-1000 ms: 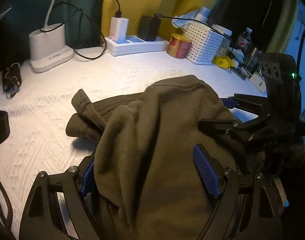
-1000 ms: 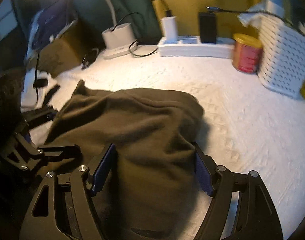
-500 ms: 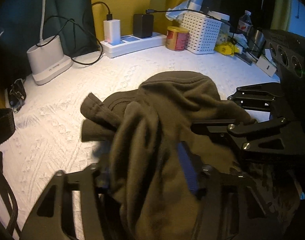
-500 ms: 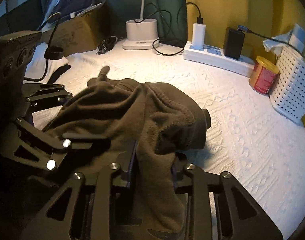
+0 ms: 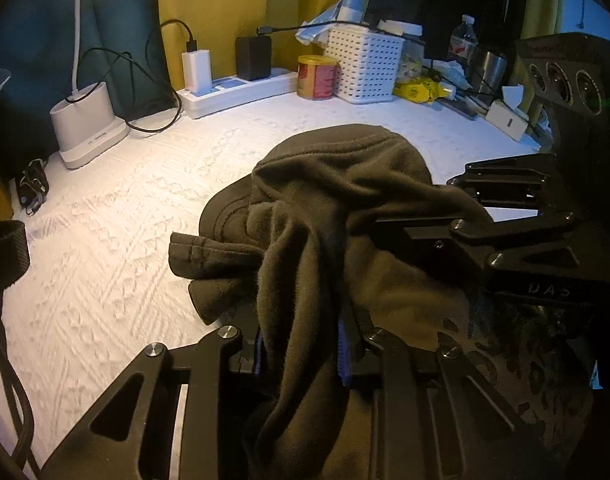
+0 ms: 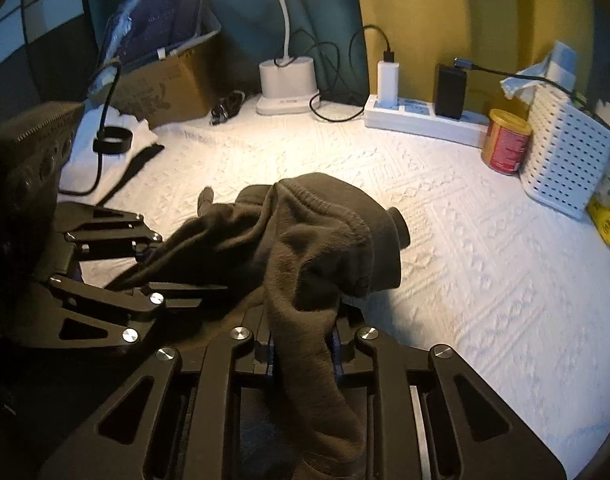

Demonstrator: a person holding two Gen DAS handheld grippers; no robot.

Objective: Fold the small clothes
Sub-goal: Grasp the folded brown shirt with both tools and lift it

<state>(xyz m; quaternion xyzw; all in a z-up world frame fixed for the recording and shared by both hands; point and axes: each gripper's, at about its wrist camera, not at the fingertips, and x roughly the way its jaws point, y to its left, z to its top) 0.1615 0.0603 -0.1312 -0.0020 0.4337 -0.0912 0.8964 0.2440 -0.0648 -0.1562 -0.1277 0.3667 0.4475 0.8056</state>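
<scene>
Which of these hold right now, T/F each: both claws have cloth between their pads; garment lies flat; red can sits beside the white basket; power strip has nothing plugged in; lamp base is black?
1. Both claws have cloth between their pads: true. The left claw and right claw are closing on the brown garment.
2. Garment lies flat: false, it is bunched.
3. Red can beside white basket: true.
4. Power strip has nothing plugged in: false, a white and a black adapter sit in it.
5. Lamp base is black: false, white.
</scene>
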